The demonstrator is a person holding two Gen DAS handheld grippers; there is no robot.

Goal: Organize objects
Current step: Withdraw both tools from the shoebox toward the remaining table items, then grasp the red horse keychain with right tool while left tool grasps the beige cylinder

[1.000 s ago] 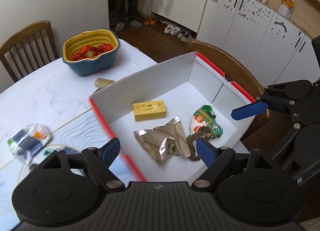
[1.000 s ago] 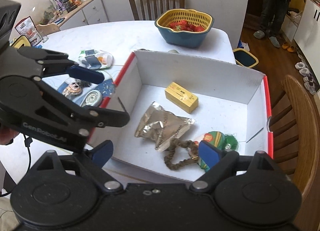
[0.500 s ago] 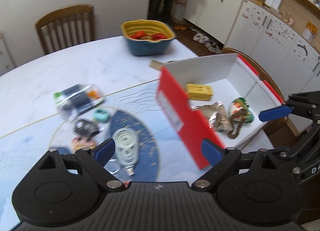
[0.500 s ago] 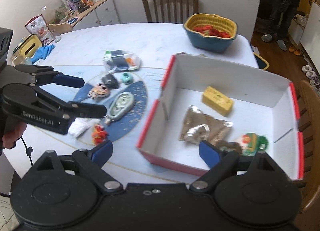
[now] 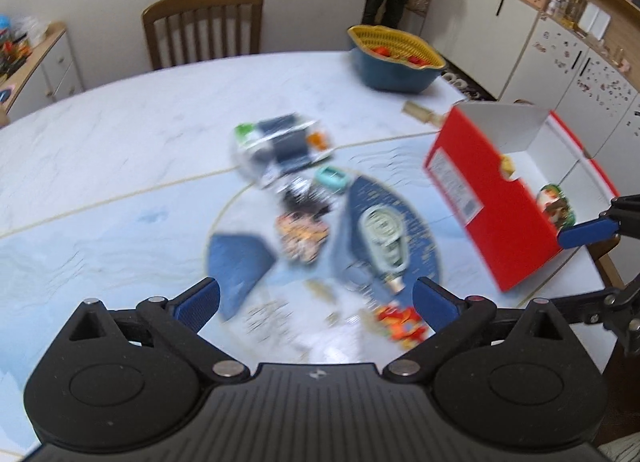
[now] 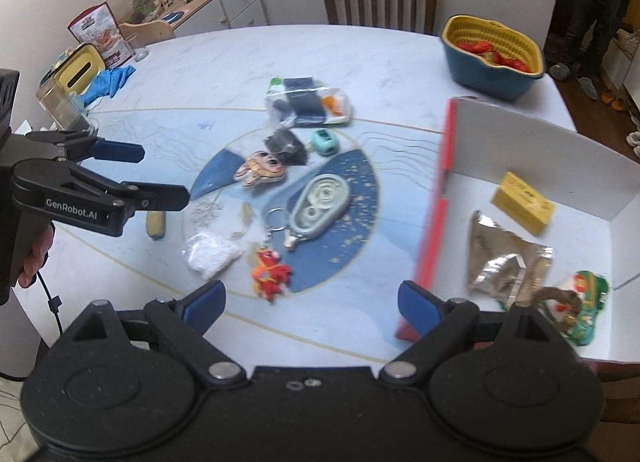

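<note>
**Both grippers wide open, nothing held**

While we hover over the table [image 6: 280,46], left gripper [image 5: 316,300] and right gripper [image 6: 312,300] both have jaws spread wide, gripping nothing. Loose items sit on the blue mat: red toy [image 6: 270,272], grey keychain [image 6: 318,204], teal piece [image 6: 325,141], clear packet [image 6: 308,102]. Red box [image 6: 532,166] at right holds yellow block [image 6: 522,203] and foil pouch [image 6: 506,258].

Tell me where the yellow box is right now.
In the right wrist view, the yellow box lies inside the red carton at far right, near its back wall, just above the foil packet.
</note>
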